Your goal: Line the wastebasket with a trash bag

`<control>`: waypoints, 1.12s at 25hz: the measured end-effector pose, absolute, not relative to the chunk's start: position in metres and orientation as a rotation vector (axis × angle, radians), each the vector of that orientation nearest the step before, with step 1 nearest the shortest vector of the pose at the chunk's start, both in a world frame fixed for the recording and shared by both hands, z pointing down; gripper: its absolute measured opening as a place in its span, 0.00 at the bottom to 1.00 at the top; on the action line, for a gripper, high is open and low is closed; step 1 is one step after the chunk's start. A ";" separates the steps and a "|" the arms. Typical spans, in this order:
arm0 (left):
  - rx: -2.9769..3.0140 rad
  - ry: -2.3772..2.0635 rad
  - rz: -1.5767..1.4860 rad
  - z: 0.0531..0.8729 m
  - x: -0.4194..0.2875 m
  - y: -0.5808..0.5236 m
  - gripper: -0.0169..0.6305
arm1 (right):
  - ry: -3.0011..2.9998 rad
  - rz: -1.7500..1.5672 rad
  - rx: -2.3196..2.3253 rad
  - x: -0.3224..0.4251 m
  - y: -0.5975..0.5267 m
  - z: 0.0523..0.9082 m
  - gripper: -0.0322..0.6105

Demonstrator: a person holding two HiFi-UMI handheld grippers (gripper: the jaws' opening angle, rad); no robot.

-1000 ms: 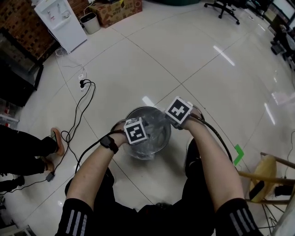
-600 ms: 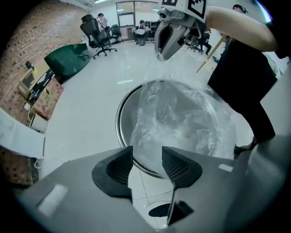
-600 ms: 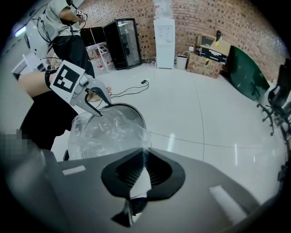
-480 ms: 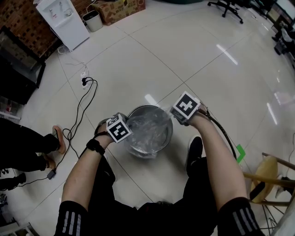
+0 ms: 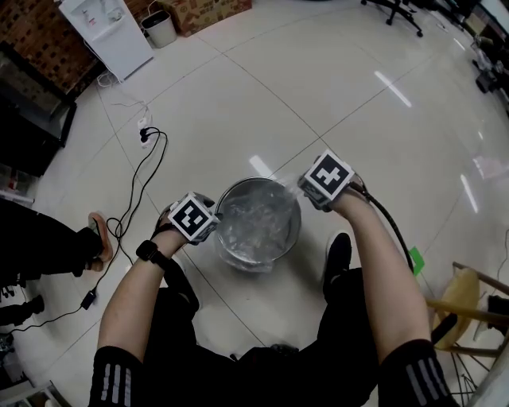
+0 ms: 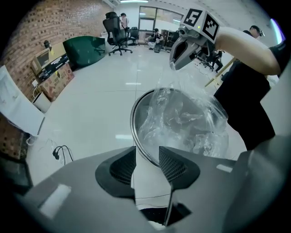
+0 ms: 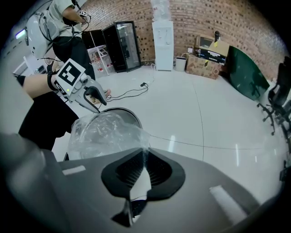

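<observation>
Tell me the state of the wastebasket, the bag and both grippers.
wastebasket: upright, rim partly uncovered.
trash bag: crumpled inside, one edge lifted above the rim.
left gripper: jaws apart, just opening, gripping nothing.
right gripper: shut on the trash bag's edge.

A glossy pale tiled floor point(image 5: 334, 87) carries a round metal wastebasket point(image 5: 238, 187) at centre, a black cable point(image 5: 161, 151) snaking to its left; a white water dispenser point(image 5: 107, 36), a small bin point(image 5: 159, 28) and a cardboard box point(image 5: 215, 9) stand along the far edge, well apart from it.
</observation>
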State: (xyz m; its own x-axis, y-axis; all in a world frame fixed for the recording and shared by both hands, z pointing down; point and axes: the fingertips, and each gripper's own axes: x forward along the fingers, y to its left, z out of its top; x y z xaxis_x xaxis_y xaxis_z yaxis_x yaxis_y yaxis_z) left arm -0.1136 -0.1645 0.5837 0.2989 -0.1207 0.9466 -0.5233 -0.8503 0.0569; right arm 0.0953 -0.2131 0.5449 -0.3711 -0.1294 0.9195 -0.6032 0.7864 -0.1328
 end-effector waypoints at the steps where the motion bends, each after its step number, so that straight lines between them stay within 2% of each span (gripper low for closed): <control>1: 2.205 -0.597 1.523 0.583 -0.111 -0.164 0.26 | -1.914 0.551 0.549 0.094 -0.213 0.545 0.06; 4: 2.146 -0.628 1.357 0.585 -0.098 -0.160 0.34 | -1.914 0.545 0.536 0.092 -0.212 0.546 0.06; 9: 2.100 -0.595 1.607 0.610 -0.114 -0.149 0.35 | -1.918 0.548 0.529 0.090 -0.211 0.544 0.06; 15: 2.132 -0.537 1.592 0.603 -0.114 -0.145 0.24 | -1.924 0.553 0.538 0.094 -0.211 0.545 0.06; 16: 2.127 -0.553 1.619 0.600 -0.119 -0.147 0.19 | -1.925 0.555 0.535 0.094 -0.210 0.546 0.06; 17: 2.131 -0.571 1.639 0.597 -0.124 -0.150 0.04 | -1.924 0.557 0.535 0.095 -0.209 0.548 0.06; 28: 2.219 -0.753 1.309 0.570 -0.142 -0.195 0.03 | -1.892 0.624 0.727 0.121 -0.234 0.571 0.06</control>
